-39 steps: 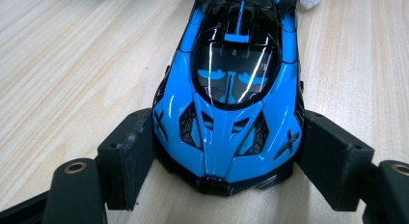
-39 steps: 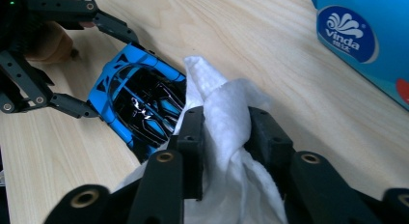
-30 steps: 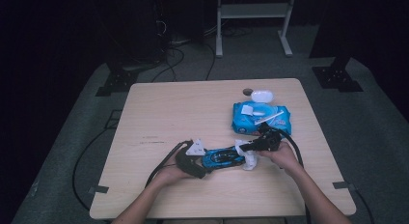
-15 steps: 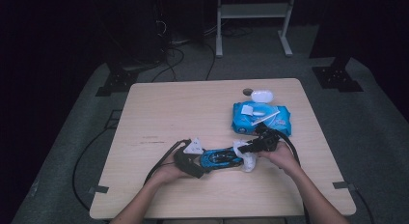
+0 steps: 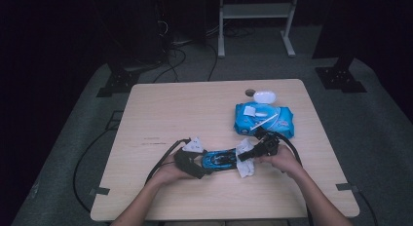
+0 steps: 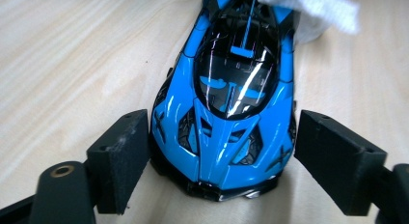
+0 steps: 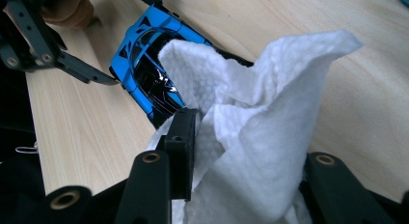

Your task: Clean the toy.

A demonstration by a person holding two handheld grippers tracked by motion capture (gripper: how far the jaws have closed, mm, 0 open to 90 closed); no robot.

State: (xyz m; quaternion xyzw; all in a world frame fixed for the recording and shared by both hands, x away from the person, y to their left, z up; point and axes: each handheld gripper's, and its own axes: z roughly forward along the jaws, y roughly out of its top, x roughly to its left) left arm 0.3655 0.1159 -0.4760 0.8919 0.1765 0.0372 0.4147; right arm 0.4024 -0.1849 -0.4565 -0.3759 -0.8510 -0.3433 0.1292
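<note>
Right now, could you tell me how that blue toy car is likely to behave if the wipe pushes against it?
The blue toy car would probably roll along its length if it were free. The left gripper brackets its nose, which should check that, though whether the right-hand jaw touches is unclear. Its glossy shell looks hard and slippery, so the white wipe, soft and crumpled in the right gripper, will likely glide and fold.

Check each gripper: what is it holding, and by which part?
The left gripper brackets the blue toy car at its nose end. The right gripper is shut on a bunched white wipe near its lower, gathered part.
</note>
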